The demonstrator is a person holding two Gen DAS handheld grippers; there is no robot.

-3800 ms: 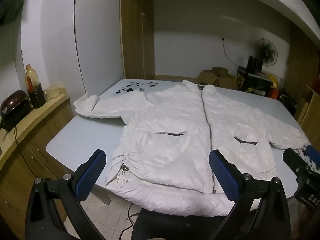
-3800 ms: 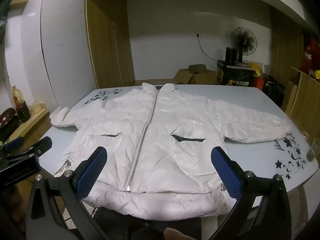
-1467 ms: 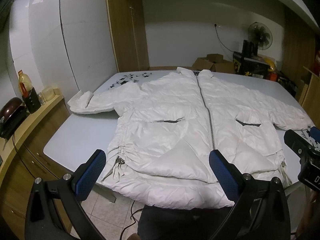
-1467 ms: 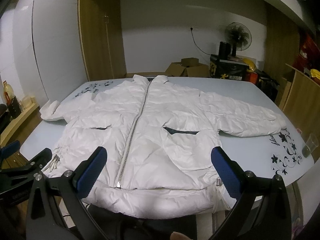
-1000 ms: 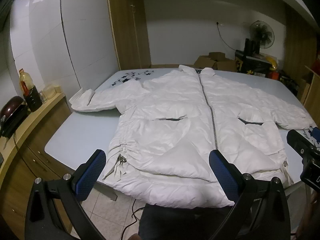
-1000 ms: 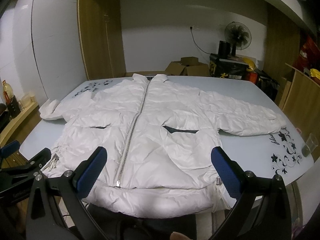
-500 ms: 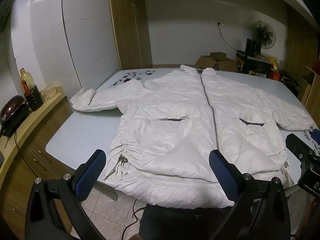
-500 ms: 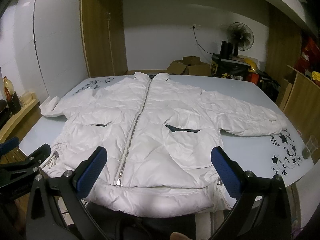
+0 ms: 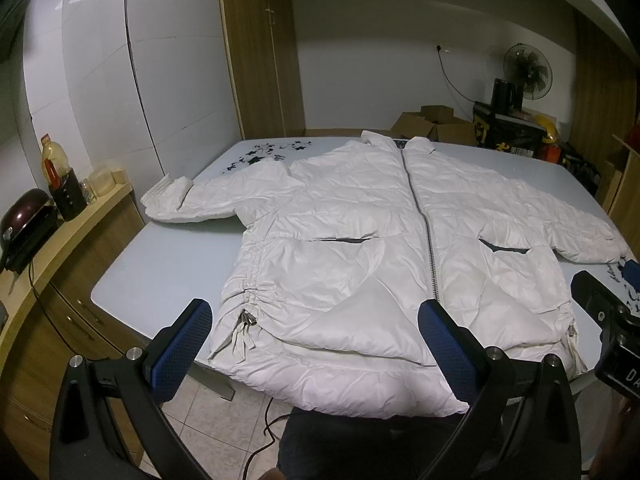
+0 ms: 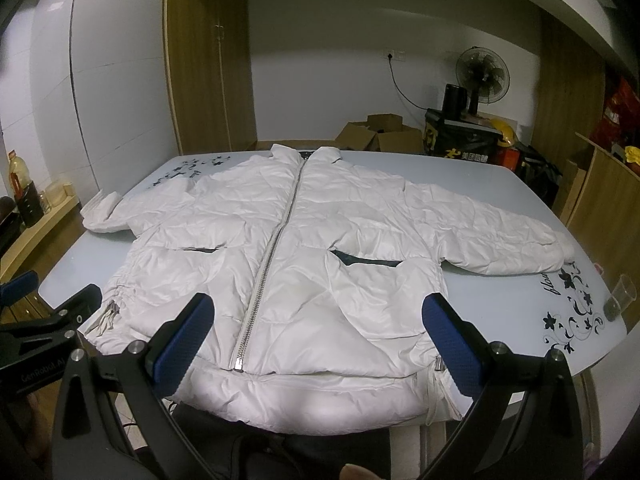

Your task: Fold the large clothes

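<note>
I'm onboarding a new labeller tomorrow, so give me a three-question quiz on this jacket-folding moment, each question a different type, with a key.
1. True or false: the left gripper is shut on the white puffer jacket.
2. Multiple choice: the jacket's zipper is A) fully open, B) closed up the front, C) hidden under a sleeve.
3. Short answer: what stands on the table by the floral print, beyond the jacket's right-hand sleeve in the right wrist view?

Key
1. False: both the left gripper and the right gripper are open, short of the hem.
2. B.
3. A clear plastic cup.
</note>
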